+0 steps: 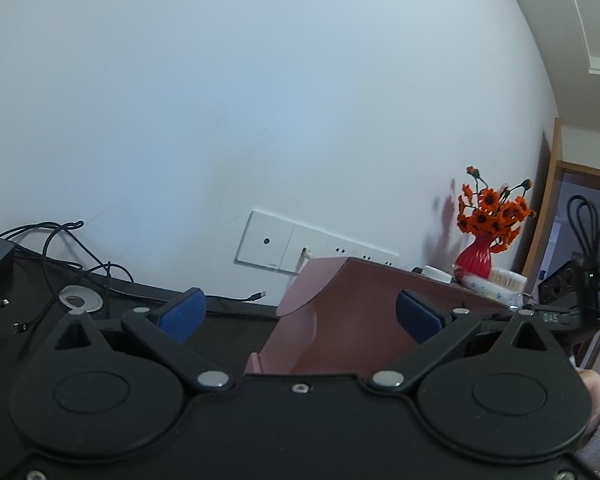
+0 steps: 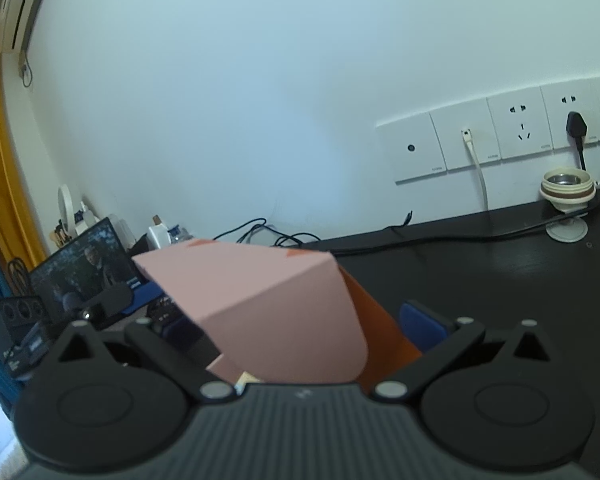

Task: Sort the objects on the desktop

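A pink file holder point(image 1: 340, 320) with an orange-brown inside stands on the black desk point(image 1: 228, 328), just ahead of my left gripper point(image 1: 300, 314). That gripper is open wide, its blue pads point(image 1: 184, 314) apart, and the holder's left wall rises between them without touching. In the right wrist view the same pink holder point(image 2: 268, 312) fills the space between the fingers of my right gripper point(image 2: 300, 328), which is also spread wide. Its right pad point(image 2: 422, 326) sits beside the holder's orange wall. The left pad is hidden behind the pink panel.
Black cables point(image 1: 72, 264) and a round grommet point(image 1: 80, 300) lie at the desk's left. A red vase of orange flowers point(image 1: 476, 256), a white jar and a tube stand at the right. Wall sockets point(image 2: 500, 140), a cream cup-shaped thing point(image 2: 566, 188) and a lit screen point(image 2: 84, 268) show in the right wrist view.
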Demonstrator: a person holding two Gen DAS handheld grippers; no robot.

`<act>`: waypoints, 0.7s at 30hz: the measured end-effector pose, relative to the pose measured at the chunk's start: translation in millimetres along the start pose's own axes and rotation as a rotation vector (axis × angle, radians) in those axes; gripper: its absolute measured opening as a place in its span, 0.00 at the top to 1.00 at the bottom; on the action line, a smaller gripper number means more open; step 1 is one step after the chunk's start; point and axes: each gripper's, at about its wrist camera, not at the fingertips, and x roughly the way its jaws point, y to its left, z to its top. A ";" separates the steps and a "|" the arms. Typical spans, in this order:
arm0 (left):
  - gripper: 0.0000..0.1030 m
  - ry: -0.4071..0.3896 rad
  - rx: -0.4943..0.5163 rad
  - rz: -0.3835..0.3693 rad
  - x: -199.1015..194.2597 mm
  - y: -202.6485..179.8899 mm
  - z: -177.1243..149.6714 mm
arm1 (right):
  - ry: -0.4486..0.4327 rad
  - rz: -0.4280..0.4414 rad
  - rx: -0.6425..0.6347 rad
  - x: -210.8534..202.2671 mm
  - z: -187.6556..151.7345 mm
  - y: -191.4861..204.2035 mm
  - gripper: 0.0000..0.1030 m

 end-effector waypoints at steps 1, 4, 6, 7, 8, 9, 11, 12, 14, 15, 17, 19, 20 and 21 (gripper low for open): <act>0.00 0.002 0.002 0.008 0.7 0.3 -0.1 | 0.003 -0.001 -0.001 -0.6 -0.8 0.2 0.01; 0.00 0.004 -0.013 0.022 0.8 3.3 0.1 | 0.021 0.002 0.007 -1.2 -3.7 -0.4 0.01; 0.00 -0.005 -0.031 0.026 -0.8 6.3 1.4 | 0.025 0.003 0.016 -3.2 -6.0 -1.3 0.01; 0.00 -0.009 -0.042 0.029 -1.4 8.1 2.1 | 0.027 0.003 0.021 -4.3 -7.2 -1.7 0.01; 0.00 -0.013 -0.052 0.033 -1.9 10.0 2.7 | 0.027 0.002 0.021 -5.3 -8.5 -1.8 0.01; 0.00 -0.012 -0.061 0.032 -1.7 11.8 3.1 | 0.028 0.000 0.019 -6.3 -9.8 -1.9 0.01; 0.00 0.007 -0.069 0.044 1.4 13.4 2.2 | 0.041 0.002 0.008 -6.5 -12.7 -0.9 0.01; 0.00 0.018 -0.072 0.051 3.1 14.1 1.6 | 0.048 0.002 0.003 -6.5 -14.1 -0.4 0.01; 0.00 0.037 -0.081 0.033 6.7 14.8 -0.7 | 0.071 0.005 -0.011 -5.2 -16.1 1.3 0.01; 0.00 0.042 -0.084 0.024 7.6 14.2 -1.4 | 0.076 0.010 -0.015 -4.8 -16.1 2.6 0.01; 0.00 0.044 -0.089 0.001 8.3 12.9 -2.3 | 0.077 0.018 -0.014 -4.9 -15.2 4.6 0.01; 0.00 0.039 -0.095 -0.025 7.2 11.6 -2.5 | 0.077 0.023 0.003 -7.0 -13.9 4.6 0.01; 0.00 0.040 -0.095 -0.039 7.2 10.8 -2.9 | 0.077 0.025 0.012 -8.1 -13.3 4.6 0.01; 0.00 0.045 -0.091 -0.053 7.8 9.6 -3.5 | 0.076 0.028 0.020 -9.2 -12.6 4.6 0.01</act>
